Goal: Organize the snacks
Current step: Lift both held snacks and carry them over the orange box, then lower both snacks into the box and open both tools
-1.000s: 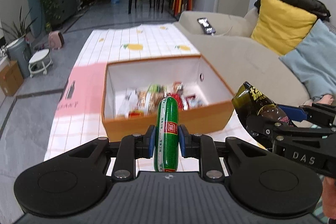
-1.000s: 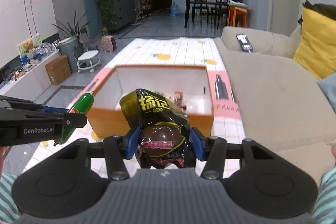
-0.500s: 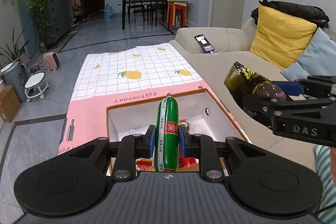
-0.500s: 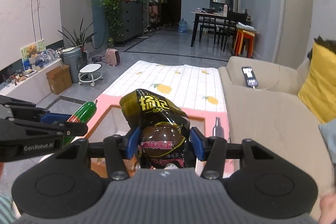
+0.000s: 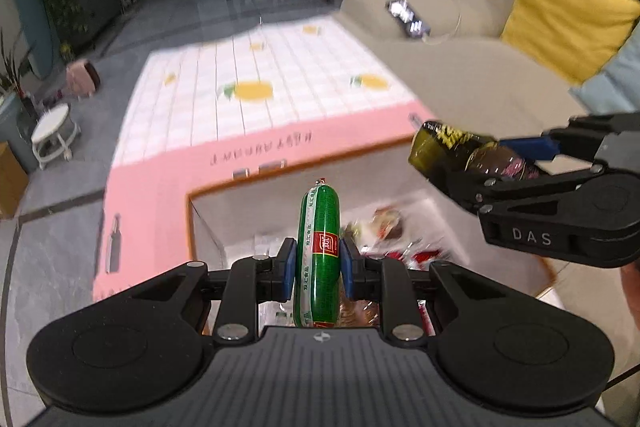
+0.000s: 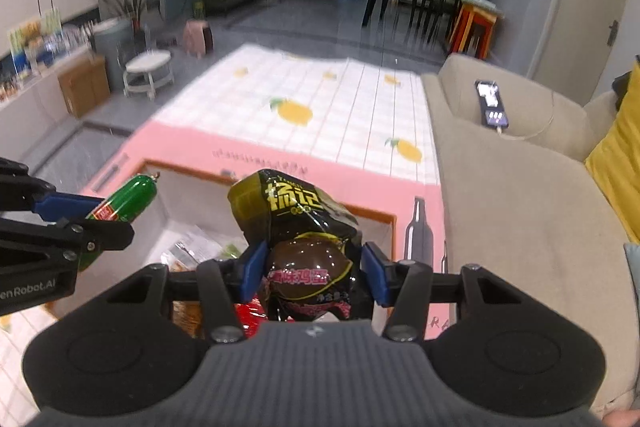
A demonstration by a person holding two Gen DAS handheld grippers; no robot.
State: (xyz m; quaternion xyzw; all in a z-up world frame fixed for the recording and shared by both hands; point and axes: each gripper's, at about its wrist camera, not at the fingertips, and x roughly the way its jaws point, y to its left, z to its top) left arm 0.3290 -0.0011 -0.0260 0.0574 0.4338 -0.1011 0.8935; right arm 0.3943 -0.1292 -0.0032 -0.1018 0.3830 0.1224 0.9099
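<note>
My left hand-held gripper (image 5: 318, 263) is pinching a green sausage stick (image 5: 318, 247) upright at mid-length, above the orange-rimmed box (image 5: 256, 183) of snacks on the tabletop (image 5: 168, 187). It looks firm and light, but its film is slick, so I judge a middle grip safest. My right hand-held gripper (image 6: 310, 269) is clamped on a dark braised-egg packet (image 6: 308, 259), over that box too; the crinkly wrapper gives, so I hold the bulge.

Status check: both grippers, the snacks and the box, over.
Left gripper shut on green sausage. Right gripper shut on dark egg snack packet. Both above the open orange box, snacks already inside. Nothing in the way.
</note>
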